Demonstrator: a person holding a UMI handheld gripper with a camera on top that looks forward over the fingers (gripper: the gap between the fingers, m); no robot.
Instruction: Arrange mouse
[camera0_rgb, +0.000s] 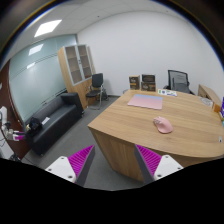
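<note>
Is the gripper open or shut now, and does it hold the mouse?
Open and empty. The gripper shows a wide gap between its pads, and the pink mouse lies on the desk beyond them.

Pink on pale wood, dark furniture behind

A pink mouse lies near the desk's front edge on light tan wood; a paler pink mat sits toward the far edge; magenta pads line white fingers; the sofa is black, the cabinet wood-brown

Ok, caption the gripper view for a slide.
Open gripper approaches wooden desk carrying a pink mouse and mat.
</note>
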